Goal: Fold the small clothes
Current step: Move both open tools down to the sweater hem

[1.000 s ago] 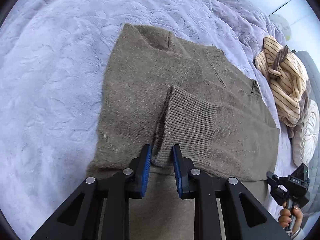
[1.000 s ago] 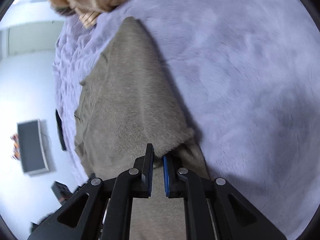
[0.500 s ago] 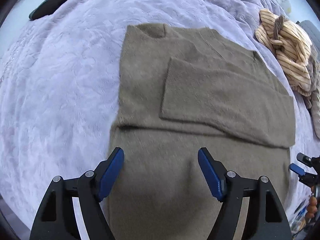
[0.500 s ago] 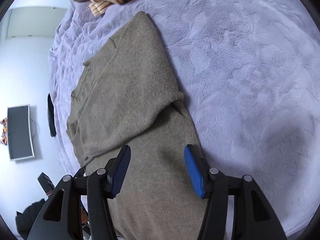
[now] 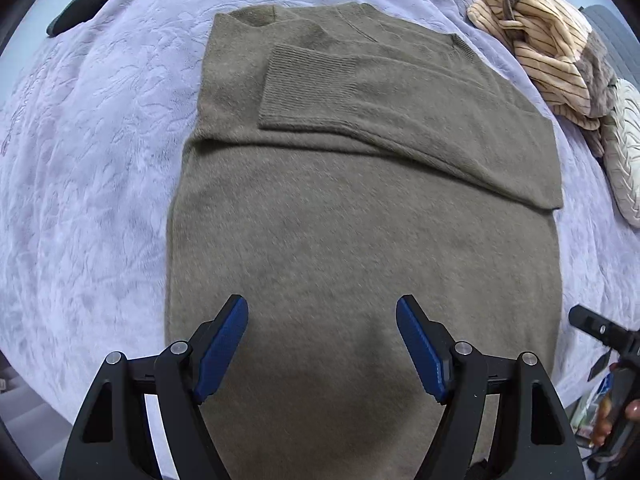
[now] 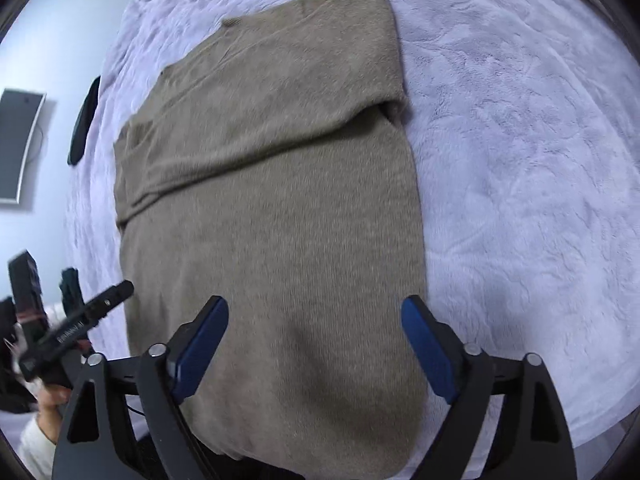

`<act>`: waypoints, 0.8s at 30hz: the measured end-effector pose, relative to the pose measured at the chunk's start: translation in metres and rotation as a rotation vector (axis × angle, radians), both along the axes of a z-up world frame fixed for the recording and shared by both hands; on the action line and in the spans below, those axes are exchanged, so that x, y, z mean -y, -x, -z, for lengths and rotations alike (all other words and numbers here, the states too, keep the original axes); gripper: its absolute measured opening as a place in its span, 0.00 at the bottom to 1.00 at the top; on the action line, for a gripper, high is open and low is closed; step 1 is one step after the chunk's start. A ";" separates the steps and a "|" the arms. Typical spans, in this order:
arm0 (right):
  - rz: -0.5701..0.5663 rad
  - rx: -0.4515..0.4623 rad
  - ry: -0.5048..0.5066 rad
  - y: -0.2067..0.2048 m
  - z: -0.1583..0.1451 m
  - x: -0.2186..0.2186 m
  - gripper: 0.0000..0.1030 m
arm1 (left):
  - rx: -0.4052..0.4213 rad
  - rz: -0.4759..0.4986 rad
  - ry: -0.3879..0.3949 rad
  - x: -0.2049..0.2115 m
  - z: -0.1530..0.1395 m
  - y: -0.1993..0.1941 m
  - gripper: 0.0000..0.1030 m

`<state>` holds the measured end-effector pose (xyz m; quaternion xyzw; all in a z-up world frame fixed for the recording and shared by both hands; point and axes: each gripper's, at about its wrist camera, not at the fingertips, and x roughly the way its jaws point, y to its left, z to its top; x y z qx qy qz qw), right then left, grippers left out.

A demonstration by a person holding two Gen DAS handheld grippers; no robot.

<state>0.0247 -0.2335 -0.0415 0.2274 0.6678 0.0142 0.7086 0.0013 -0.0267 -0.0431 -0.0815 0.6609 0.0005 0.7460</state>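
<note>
A second ago the left gripper [image 5: 322,346] pinches the sleeve cuff [image 5: 294,84] of the brown sweater [image 5: 360,240]. Now its jaws are apart with nothing between them, and the cuff lies flat, far ahead of it. The right gripper [image 6: 314,350] lets go too; its jaws have just been opening wide. Both grippers are higher above the sweater.

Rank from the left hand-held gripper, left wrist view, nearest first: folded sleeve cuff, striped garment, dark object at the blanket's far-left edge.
From the left hand-held gripper, open above the sweater:
1. Folded sleeve cuff, ahead, just left of centre.
2. Dark object, far upper left.
3. Striped garment, far upper right.
2 and 3 are too close to call.
</note>
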 end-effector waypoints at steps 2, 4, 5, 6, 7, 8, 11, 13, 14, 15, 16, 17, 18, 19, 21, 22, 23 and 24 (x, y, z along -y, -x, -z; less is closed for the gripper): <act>-0.015 0.005 0.021 0.007 -0.003 -0.004 1.00 | -0.002 0.005 -0.001 0.006 -0.005 0.006 0.75; -0.018 0.004 0.031 0.015 -0.006 -0.008 1.00 | -0.003 0.014 -0.012 0.012 -0.008 0.012 0.75; -0.014 -0.007 0.025 0.018 -0.006 -0.009 1.00 | -0.006 0.016 -0.017 0.014 -0.009 0.015 0.75; -0.009 -0.016 0.019 0.021 -0.006 -0.009 1.00 | -0.009 0.018 -0.020 0.016 -0.010 0.018 0.75; -0.005 -0.027 0.011 0.024 -0.005 -0.009 1.00 | -0.013 0.020 -0.024 0.018 -0.011 0.021 0.75; -0.002 -0.038 0.001 0.027 -0.004 -0.010 1.00 | -0.018 0.022 -0.030 0.019 -0.012 0.025 0.75; -0.006 -0.055 -0.006 0.034 -0.004 -0.013 1.00 | -0.033 0.018 -0.038 0.021 -0.013 0.035 0.75; -0.022 -0.065 -0.014 0.039 -0.004 -0.017 1.00 | -0.053 0.007 -0.044 0.020 -0.011 0.040 0.75; -0.027 -0.068 -0.017 0.040 -0.004 -0.019 1.00 | -0.060 0.000 -0.048 0.019 -0.011 0.043 0.75; -0.035 -0.073 -0.024 0.042 -0.004 -0.021 1.00 | -0.063 -0.005 -0.050 0.018 -0.011 0.045 0.75; -0.043 -0.075 -0.030 0.043 -0.004 -0.023 1.00 | -0.062 -0.012 -0.054 0.018 -0.012 0.049 0.75; -0.054 -0.077 -0.036 0.043 -0.004 -0.026 1.00 | -0.059 -0.015 -0.057 0.017 -0.014 0.051 0.75; -0.065 -0.077 -0.038 0.044 -0.004 -0.029 1.00 | -0.056 -0.017 -0.060 0.016 -0.015 0.054 0.75; -0.074 -0.076 -0.036 0.044 -0.005 -0.032 1.00 | -0.054 -0.017 -0.062 0.017 -0.016 0.055 0.75; -0.087 -0.073 -0.036 0.044 -0.008 -0.037 1.00 | -0.050 -0.011 -0.063 0.017 -0.017 0.059 0.75; -0.090 -0.068 -0.038 0.043 -0.009 -0.039 1.00 | -0.047 -0.006 -0.059 0.018 -0.018 0.061 0.75; -0.093 -0.060 -0.039 0.043 -0.011 -0.042 1.00 | -0.043 -0.001 -0.057 0.018 -0.020 0.063 0.75; -0.095 -0.056 -0.038 0.043 -0.013 -0.043 1.00 | -0.039 0.005 -0.056 0.019 -0.021 0.064 0.75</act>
